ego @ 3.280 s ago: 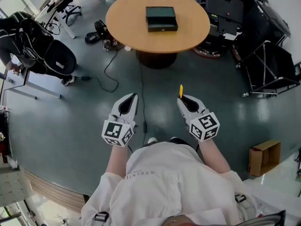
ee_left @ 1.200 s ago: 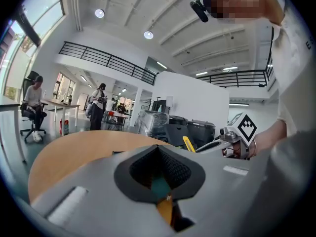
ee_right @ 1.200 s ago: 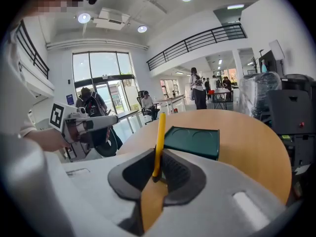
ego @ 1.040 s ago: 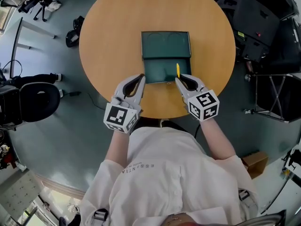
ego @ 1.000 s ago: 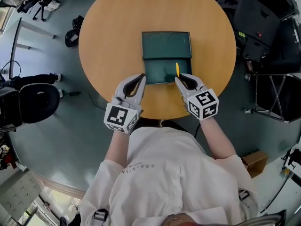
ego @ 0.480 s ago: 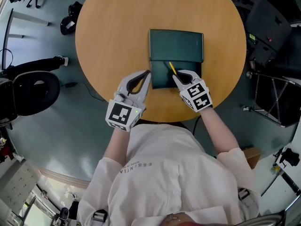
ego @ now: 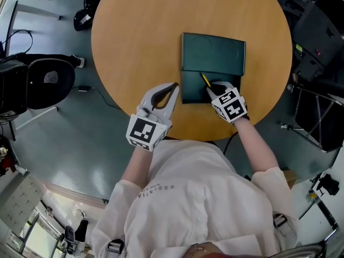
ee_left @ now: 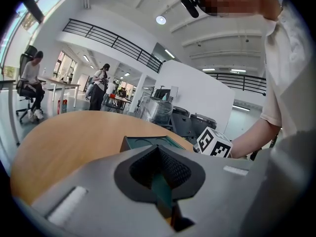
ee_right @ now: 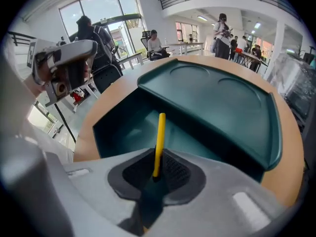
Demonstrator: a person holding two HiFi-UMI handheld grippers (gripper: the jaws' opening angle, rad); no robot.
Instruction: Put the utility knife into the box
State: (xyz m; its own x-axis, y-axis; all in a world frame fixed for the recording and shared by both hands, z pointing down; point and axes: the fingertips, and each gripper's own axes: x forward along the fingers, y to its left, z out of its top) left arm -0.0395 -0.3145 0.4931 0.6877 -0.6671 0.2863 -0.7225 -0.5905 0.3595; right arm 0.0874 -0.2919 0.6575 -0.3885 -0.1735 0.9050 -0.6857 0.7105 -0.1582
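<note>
Head view: right tool [ego: 216, 86] angled over box [ego: 213, 52], clamping utility knife [ego: 205, 79].

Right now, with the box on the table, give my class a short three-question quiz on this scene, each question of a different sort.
1. True or false: the right hand-held gripper is shut on the yellow utility knife.
2. Choose one: the green box is A) shut, B) open, C) upside down.
3. Short answer: what does the box stand on?

Key: 1 true. 2 B. 3 the round wooden table.
</note>
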